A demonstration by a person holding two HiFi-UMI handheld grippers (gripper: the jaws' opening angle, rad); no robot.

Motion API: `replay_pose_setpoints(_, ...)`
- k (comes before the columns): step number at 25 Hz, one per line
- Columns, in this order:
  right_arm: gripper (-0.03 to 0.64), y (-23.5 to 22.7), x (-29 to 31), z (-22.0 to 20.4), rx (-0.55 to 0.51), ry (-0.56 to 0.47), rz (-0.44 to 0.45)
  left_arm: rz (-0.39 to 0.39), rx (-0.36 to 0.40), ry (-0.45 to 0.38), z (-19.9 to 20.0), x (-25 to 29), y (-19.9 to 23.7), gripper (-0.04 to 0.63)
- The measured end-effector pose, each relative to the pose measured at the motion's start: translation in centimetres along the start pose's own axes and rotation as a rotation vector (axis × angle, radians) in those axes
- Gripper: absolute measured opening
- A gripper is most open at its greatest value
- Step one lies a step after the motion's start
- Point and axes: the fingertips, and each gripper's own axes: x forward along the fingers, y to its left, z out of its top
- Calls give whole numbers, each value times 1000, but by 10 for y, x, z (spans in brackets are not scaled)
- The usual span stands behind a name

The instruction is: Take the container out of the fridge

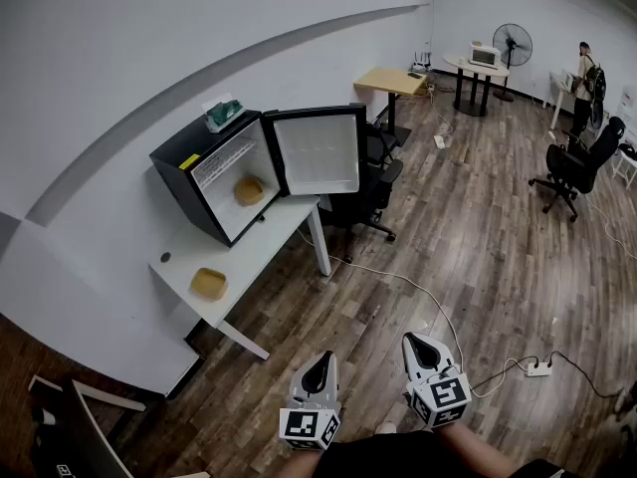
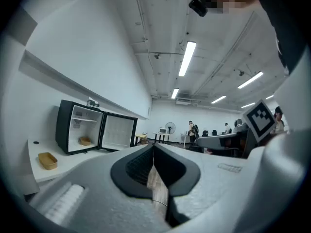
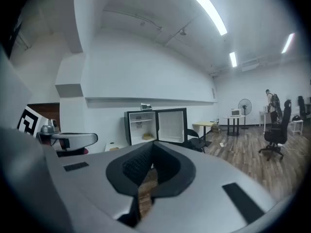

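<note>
Left gripper [image 1: 318, 368] and right gripper [image 1: 424, 349] jaws together, empty; container [image 1: 249, 189] inside open fridge [image 1: 194, 148]

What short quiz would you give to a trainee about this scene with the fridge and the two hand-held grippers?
1. True or false: the door of the black fridge stands open.
2. One tan container lies inside the fridge. Where is the other tan container? A) on the floor; B) on the white table; C) on top of the fridge.
3. Fill the gap: the jaws of the left hand-held gripper and the right hand-held gripper are both ____, with nothing between them.
Key: 1 true; 2 B; 3 shut.
</note>
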Motion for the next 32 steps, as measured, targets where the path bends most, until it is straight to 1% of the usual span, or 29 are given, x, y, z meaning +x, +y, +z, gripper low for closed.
replay_pose_setpoints(3,0,-15,-3,-16,22,7,18,9,4,-3,1,6,-2,15)
replay_pose_setpoints(6,2,-32,-8,-23,62,19,10,18,11,-11,3,11,-4,15)
replay_pose_setpoints(10,2,-51,-17,-33,66,34,5,58,0,-31,4,13,-8,15)
replay_pose_setpoints(12,2,-59,-23,-40,75,36,13,71,-7,-24,-3,14,-13,15)
replay_pose_setpoints(14,2,-68,-27,-47,90,35,12,66,-3,-3,-10,18,-20,15)
replay_pose_setpoints(18,2,-86,-31,-52,124,26,-16,53,14,29,-17,30,-26,15)
replay_pose_setpoints(20,2,-95,-27,-52,123,20,-25,48,15,29,-18,42,-25,15)
replay_pose_setpoints(25,2,-108,-1,-43,118,4,-6,12,-8,40,-23,83,-19,15)
replay_pose_setpoints(29,2,-124,25,-41,84,12,-14,-26,-23,43,-31,126,-11,15)
replay_pose_setpoints(32,2,-142,58,-38,66,25,-26,-51,-33,45,-34,165,2,15)
